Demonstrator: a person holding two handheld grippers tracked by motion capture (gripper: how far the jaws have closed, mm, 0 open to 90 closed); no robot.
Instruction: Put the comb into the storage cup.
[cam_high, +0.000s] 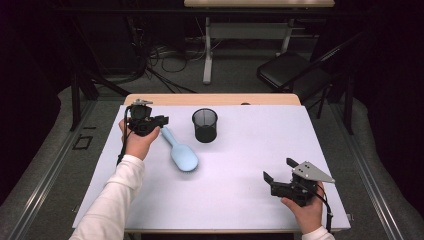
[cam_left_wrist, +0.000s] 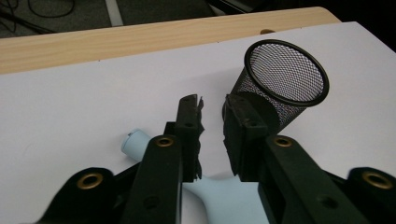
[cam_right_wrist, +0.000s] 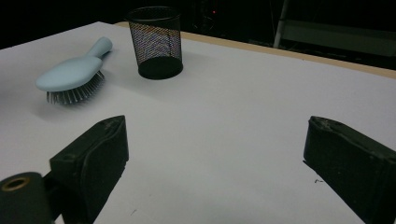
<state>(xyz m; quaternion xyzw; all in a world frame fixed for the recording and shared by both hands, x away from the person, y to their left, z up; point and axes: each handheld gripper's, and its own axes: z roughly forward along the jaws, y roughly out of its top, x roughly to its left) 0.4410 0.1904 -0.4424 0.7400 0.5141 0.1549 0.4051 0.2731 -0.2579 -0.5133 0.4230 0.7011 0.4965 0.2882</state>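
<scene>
Resting near the table's front edge, at about 4 o'clock from the hairbrush: right gripper (cam_high: 278, 174), jaws spread wide, nothing between them. Hairbrush (cam_high: 180, 152), pale blue, bristles down on the white table (cam_high: 250, 165). Left gripper (cam_high: 161, 120) above its handle, jaws narrowed; contact seemingly absent. Mesh cup (cam_high: 205, 125), upright, at 2 o'clock from the brush.
</scene>
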